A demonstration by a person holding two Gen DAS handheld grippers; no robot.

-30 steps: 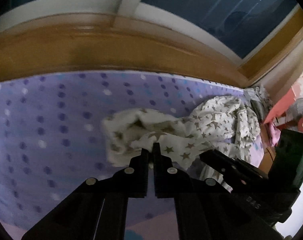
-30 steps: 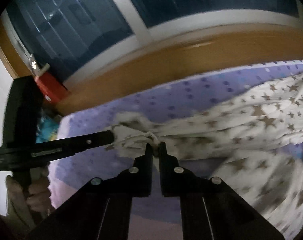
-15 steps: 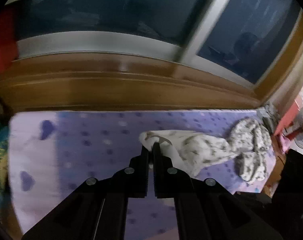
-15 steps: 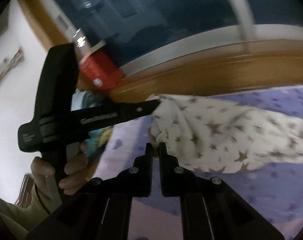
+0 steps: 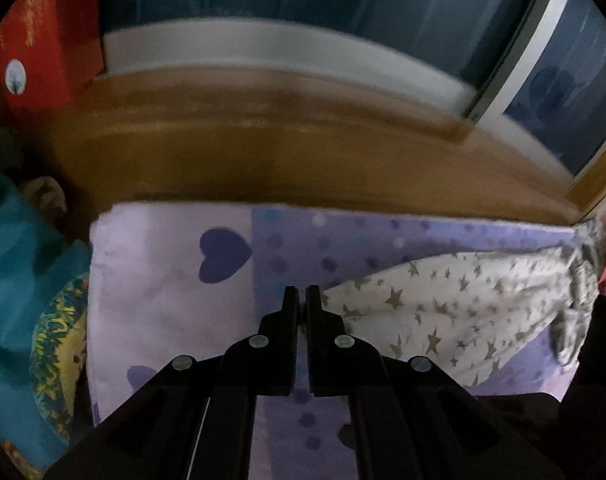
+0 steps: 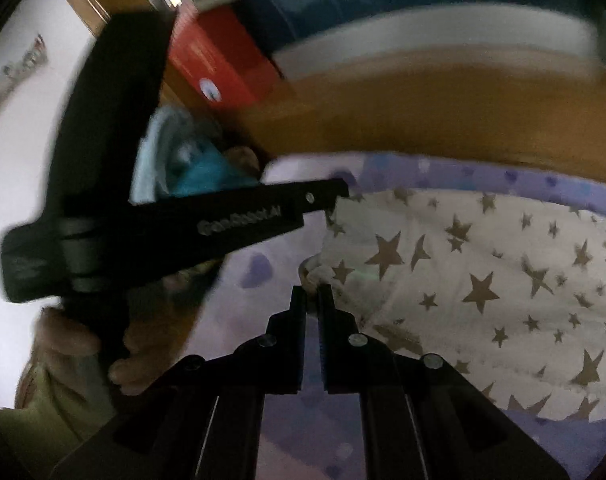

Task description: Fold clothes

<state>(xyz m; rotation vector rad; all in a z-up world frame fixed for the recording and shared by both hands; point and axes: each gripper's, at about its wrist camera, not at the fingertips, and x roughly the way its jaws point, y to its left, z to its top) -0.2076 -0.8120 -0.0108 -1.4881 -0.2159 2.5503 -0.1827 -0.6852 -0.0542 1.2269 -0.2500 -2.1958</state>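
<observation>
A white garment with brown stars point(image 5: 463, 312) is stretched out across the purple dotted bed sheet point(image 5: 303, 240). My left gripper point(image 5: 302, 292) is shut on the garment's near left corner. In the right wrist view the star garment point(image 6: 483, 272) spreads wide to the right. My right gripper point(image 6: 311, 292) is shut on a bunched edge of it. The left gripper point(image 6: 339, 190) reaches in from the left there and pinches another corner just above.
A wooden ledge point(image 5: 263, 148) and a dark window run behind the bed. A red box point(image 5: 35, 52) stands at the far left. A teal and yellow bundle point(image 5: 31, 300) lies left of the sheet. The person's hand point(image 6: 71, 336) holds the left gripper.
Both grippers have pulled the garment leftward and drawn it out flat from a crumpled heap. The views have swung toward the left end of the bed.
</observation>
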